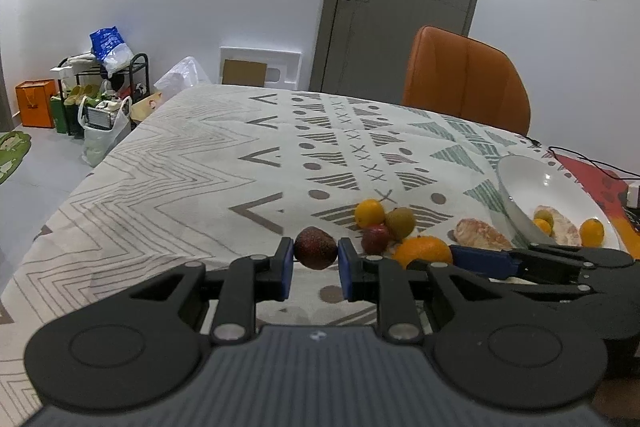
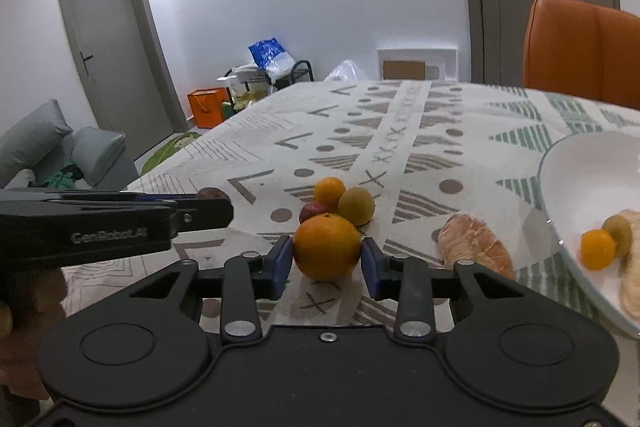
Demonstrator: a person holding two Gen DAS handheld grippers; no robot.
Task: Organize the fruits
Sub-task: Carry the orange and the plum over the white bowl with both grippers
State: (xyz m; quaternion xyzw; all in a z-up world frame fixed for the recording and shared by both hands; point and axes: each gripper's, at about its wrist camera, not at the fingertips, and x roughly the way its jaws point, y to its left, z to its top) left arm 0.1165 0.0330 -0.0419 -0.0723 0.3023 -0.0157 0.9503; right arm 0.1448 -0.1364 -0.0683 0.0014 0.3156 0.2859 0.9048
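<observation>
My left gripper [image 1: 315,254] is shut on a dark red-brown fruit [image 1: 315,247] just above the patterned tablecloth. My right gripper [image 2: 327,255] has its blue pads against both sides of a large orange [image 2: 327,247], which seems to rest on the cloth. Behind it lie a small orange fruit [image 2: 329,190], a yellow-green fruit [image 2: 356,206] and a red fruit [image 2: 311,211]. A peeled pomelo segment [image 2: 474,241] lies right of them. A white bowl [image 2: 560,183] at the right holds small orange and green fruits and pomelo pieces.
An orange chair [image 1: 466,79] stands at the table's far side. A black cable [image 1: 584,159] and a white plug lie at the far right beyond the bowl. Bags and a rack [image 1: 104,87] stand on the floor left of the table.
</observation>
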